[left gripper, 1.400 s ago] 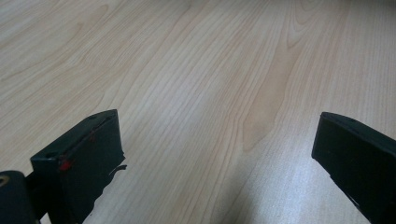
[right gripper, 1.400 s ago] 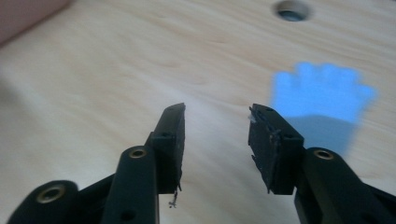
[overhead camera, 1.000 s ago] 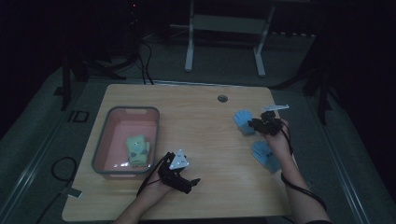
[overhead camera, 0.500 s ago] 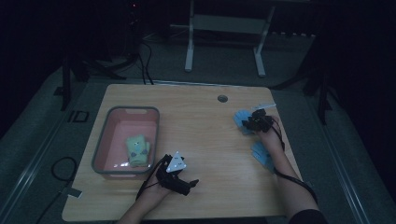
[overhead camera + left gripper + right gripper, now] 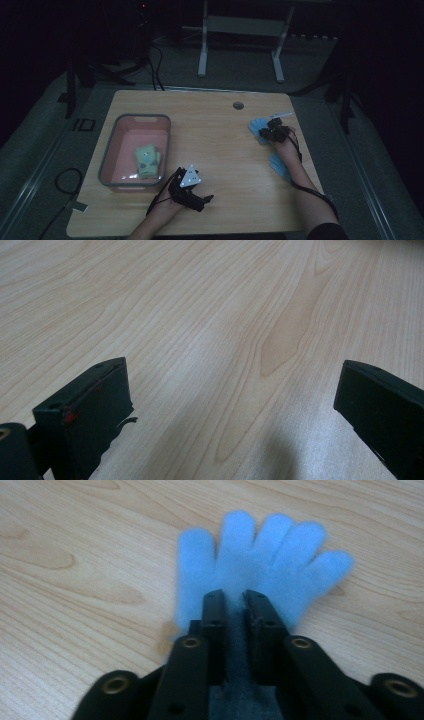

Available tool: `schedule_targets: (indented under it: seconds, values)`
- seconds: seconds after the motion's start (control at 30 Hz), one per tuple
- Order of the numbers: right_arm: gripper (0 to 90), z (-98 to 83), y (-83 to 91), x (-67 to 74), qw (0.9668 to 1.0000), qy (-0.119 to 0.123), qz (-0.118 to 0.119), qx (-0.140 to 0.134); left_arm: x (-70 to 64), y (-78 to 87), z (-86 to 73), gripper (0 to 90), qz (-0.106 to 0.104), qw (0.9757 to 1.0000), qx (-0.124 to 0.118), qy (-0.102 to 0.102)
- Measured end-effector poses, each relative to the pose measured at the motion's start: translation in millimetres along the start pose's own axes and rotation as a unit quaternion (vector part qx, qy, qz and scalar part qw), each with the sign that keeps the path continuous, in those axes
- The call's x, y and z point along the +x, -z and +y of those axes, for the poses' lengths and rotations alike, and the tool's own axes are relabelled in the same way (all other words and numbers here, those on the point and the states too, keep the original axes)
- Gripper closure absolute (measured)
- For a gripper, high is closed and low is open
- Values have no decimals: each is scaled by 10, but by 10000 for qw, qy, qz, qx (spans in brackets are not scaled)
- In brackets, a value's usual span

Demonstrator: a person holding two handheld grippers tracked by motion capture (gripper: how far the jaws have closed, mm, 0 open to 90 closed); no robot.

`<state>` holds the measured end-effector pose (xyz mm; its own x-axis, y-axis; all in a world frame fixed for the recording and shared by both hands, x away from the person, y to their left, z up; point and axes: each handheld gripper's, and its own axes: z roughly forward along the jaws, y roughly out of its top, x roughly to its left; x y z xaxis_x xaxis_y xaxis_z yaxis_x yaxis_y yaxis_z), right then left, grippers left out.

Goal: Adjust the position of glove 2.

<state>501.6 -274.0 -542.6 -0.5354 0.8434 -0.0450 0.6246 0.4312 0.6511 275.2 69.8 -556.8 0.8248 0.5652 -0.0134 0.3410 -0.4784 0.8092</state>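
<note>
The right gripper [image 5: 234,600] is pinching a fluffy blue glove [image 5: 260,560] that is lying flat on the wooden table [image 5: 220,150], out toward three o'clock from the table's middle in the high view, where the same glove [image 5: 257,127] is peeking out just beyond the tool at the person's right hand [image 5: 285,142]. The jaws have just been closing, and in the right gripper view they are standing narrow with a fold of the blue fabric caught between their tips, the five stubby glove fingers fanning out toward twelve o'clock. A second blue glove [image 5: 279,165] is lying beside the right forearm, nearer the person.

The left gripper [image 5: 207,200] is resting near the front edge at about six o'clock, its jaws spread wide over bare wood with nothing between them, as the left gripper view is showing.

At nine o'clock a pink bin with a grey rim [image 5: 112,150] is sitting on the table, and a pale green glove [image 5: 147,160] is lying inside it
</note>
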Motion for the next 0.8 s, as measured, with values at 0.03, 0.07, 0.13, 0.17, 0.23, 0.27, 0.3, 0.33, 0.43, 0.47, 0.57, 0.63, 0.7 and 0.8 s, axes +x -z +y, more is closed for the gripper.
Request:
schedule_targets:
  seconds: [0.03,0.07,0.13,0.17,0.23,0.27,0.3,0.33,0.43,0.47,0.57,0.63,0.7,0.8]
  values:
    - [839,10,3,18,10000,-20,-65,30,2,3,0,23,13,10000,-5,5]
    - [853,16,10,33,9999,-53,-90,35,5,8,0,23,35,10000,-17,10]
    - [867,29,52,67,9998,-210,-30,-29,9,20,-3,23,58,9999,-81,41]
    - [869,36,82,95,9997,-225,-17,-64,12,23,-5,23,68,9999,-83,53]
    - [872,55,171,166,9994,-274,34,-206,16,23,-10,24,92,9999,-58,38]
    - [873,67,232,204,9991,-296,73,-299,17,22,-13,23,92,9999,-48,24]
    - [874,83,292,252,9990,-299,77,-331,17,20,-16,23,96,9999,-40,19]
    - [876,96,350,305,9989,-276,77,-384,17,20,-18,23,104,9999,-35,7]
    - [877,119,520,478,9982,-250,100,-527,21,27,-22,23,121,9999,-35,3]
    - [877,120,576,534,9980,-262,113,-566,22,30,-23,23,131,9999,-47,10]
    - [877,114,735,707,9975,-223,117,-665,30,35,-28,23,145,9999,-56,35]
    - [877,106,838,811,9968,-232,117,-750,36,35,-31,23,147,9999,-48,21]
    - [877,84,920,913,9966,-214,79,-796,42,38,-32,23,156,9999,-49,23]
    - [877,34,993,1021,9960,-360,117,-812,45,43,-32,24,172,9998,-64,35]
